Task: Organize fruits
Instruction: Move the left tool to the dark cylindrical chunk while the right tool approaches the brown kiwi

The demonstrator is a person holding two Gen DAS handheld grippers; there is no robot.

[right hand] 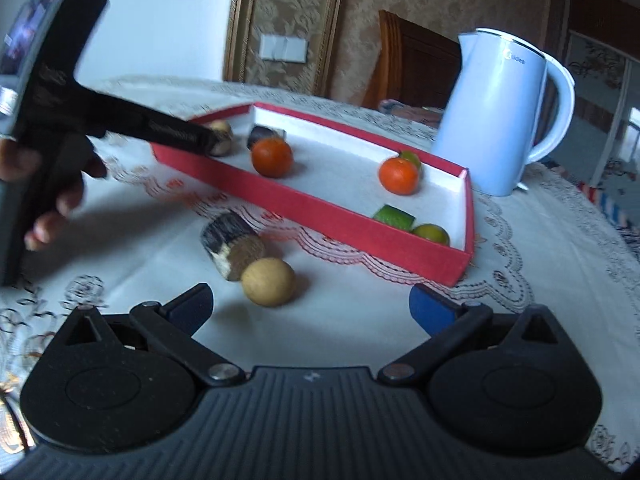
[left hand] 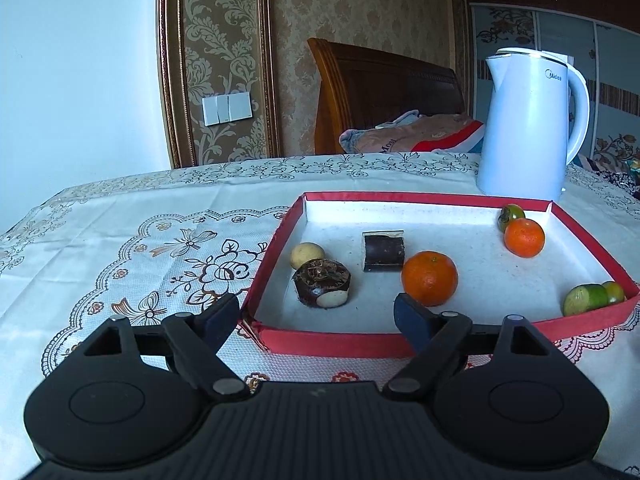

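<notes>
A shallow red tray (left hand: 332, 342) (right hand: 320, 208) holds two oranges (left hand: 429, 278) (left hand: 524, 237), green citrus fruits (left hand: 586, 299), a small yellow fruit (left hand: 307, 255), a dark round fruit (left hand: 322, 283) and a dark cut piece (left hand: 383, 251). My left gripper (left hand: 318, 316) is open and empty, over the tray's near left corner; it also shows in the right wrist view (right hand: 200, 140). On the cloth in front of the tray lie a tan round fruit (right hand: 269, 282) and a dark cut piece (right hand: 232, 245). My right gripper (right hand: 312, 308) is open and empty, just short of the tan fruit.
A white electric kettle (left hand: 528, 128) (right hand: 496, 116) stands behind the tray's far right corner. The table wears a lace-patterned cloth (left hand: 140, 240). A wooden headboard (left hand: 384, 88) and bedding lie beyond the table.
</notes>
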